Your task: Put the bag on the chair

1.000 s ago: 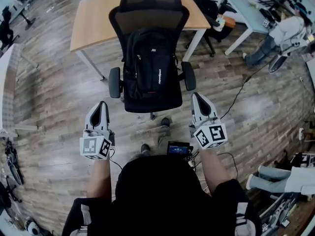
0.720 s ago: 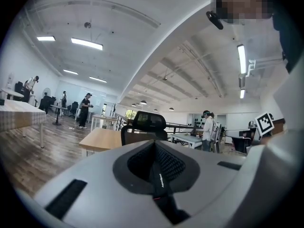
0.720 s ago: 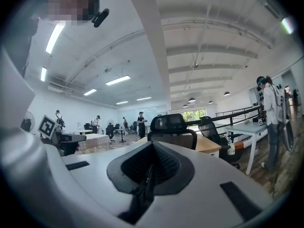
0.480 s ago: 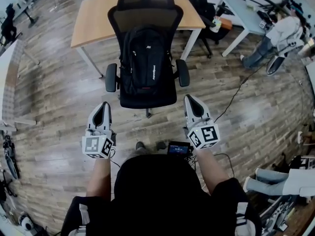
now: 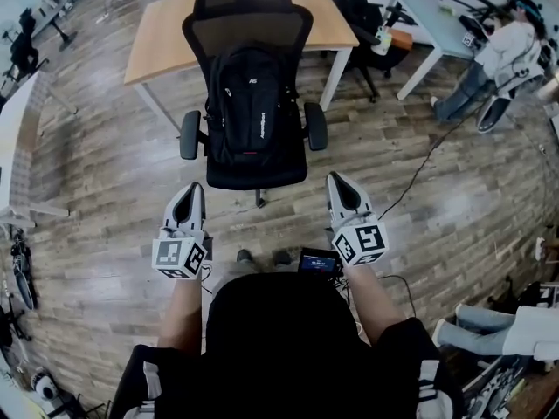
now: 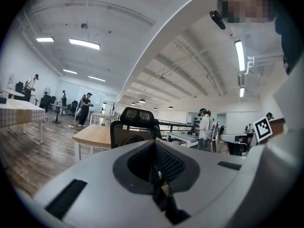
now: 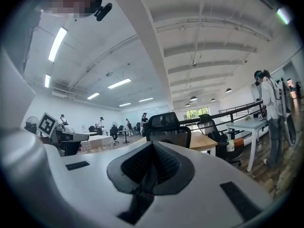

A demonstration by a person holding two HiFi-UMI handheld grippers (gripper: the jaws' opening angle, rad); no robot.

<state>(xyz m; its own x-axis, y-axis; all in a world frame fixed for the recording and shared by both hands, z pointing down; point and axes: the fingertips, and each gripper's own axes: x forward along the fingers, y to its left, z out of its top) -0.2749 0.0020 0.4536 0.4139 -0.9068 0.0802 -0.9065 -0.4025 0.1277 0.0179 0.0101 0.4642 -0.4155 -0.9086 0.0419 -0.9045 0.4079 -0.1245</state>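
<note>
A black backpack point(image 5: 245, 101) stands upright on the seat of a black mesh office chair point(image 5: 248, 9), leaning against its backrest. My left gripper point(image 5: 189, 192) is shut and empty, held level in front of the chair, short of its left armrest. On the other side my right gripper point(image 5: 338, 184) is shut and empty too, apart from the seat's right front corner. In the left gripper view the chair's backrest point(image 6: 134, 122) rises above the closed jaws. The same chair point(image 7: 167, 125) shows over the shut jaws in the right gripper view.
A wooden table point(image 5: 162, 33) stands behind the chair. A second black chair point(image 5: 362, 11) and a light desk point(image 5: 437, 16) are at the back right, with a person point(image 5: 502, 55) beyond. A black cable point(image 5: 419, 177) trails across the wooden floor on the right.
Both grippers have drawn back from the chair toward the body, still shut. The chair with the backpack now sits farther off and higher in the head view.
</note>
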